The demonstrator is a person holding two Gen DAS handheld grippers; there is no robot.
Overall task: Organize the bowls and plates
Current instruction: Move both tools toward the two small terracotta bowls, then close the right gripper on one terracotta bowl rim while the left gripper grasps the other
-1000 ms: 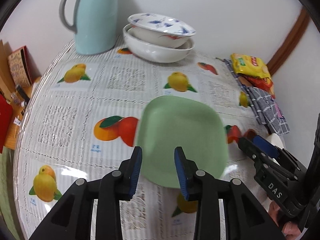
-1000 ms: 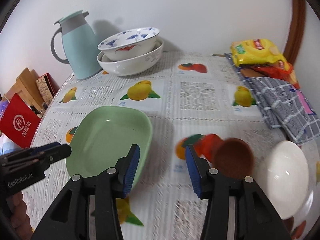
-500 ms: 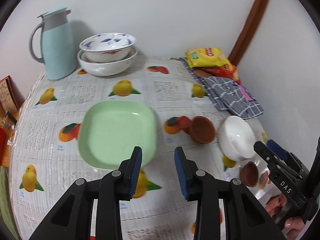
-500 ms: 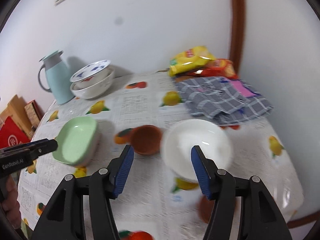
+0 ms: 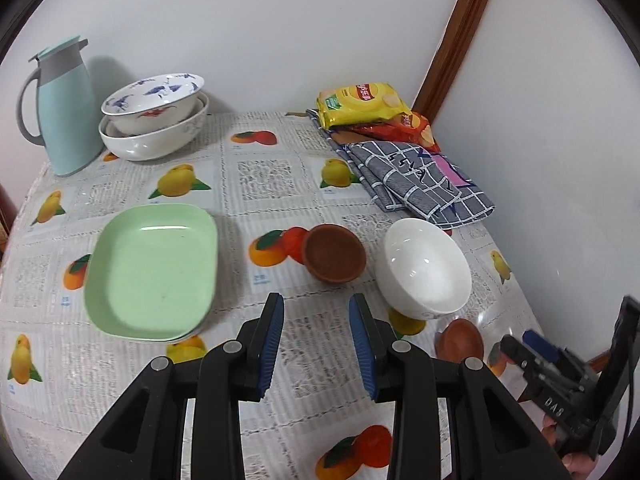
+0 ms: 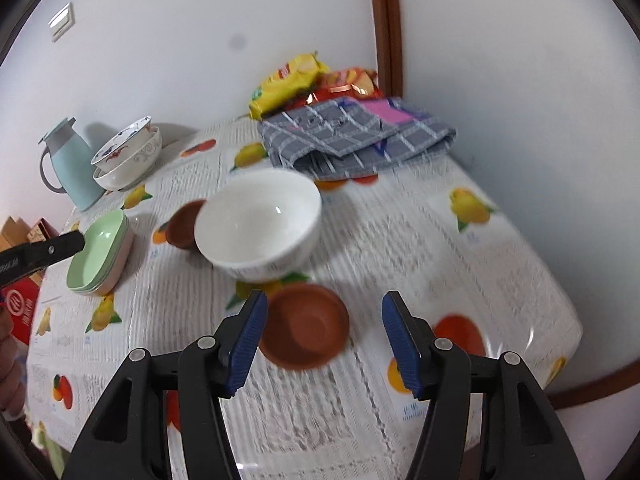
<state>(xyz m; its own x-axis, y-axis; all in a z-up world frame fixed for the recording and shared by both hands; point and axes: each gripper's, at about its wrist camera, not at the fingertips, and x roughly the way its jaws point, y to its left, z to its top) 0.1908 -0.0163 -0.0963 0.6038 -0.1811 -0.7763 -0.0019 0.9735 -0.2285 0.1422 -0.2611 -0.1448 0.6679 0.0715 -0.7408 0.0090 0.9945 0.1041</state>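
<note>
A stack of green plates (image 5: 152,268) (image 6: 100,252) lies on the table's left. A brown bowl (image 5: 334,252) (image 6: 182,226) stands beside a white bowl (image 5: 422,268) (image 6: 260,222). A second small brown bowl (image 6: 306,324) (image 5: 460,340) sits near the front edge. Two patterned bowls (image 5: 154,116) (image 6: 128,160) are nested at the back. My left gripper (image 5: 316,344) is open and empty above the cloth, in front of the plates and brown bowl. My right gripper (image 6: 324,336) is open, its fingers on either side of the small brown bowl, above it.
A pale blue jug (image 5: 64,108) stands at the back left. Snack bags (image 5: 368,102) and a folded checked cloth (image 5: 416,176) lie at the back right by the wall. The table's right edge (image 6: 560,308) is close to the right gripper.
Both grippers have drawn back and swung right. The left view went from the green plate to the whole table. The right gripper moved from the plate past the white bowl to the small brown bowl and opened wider.
</note>
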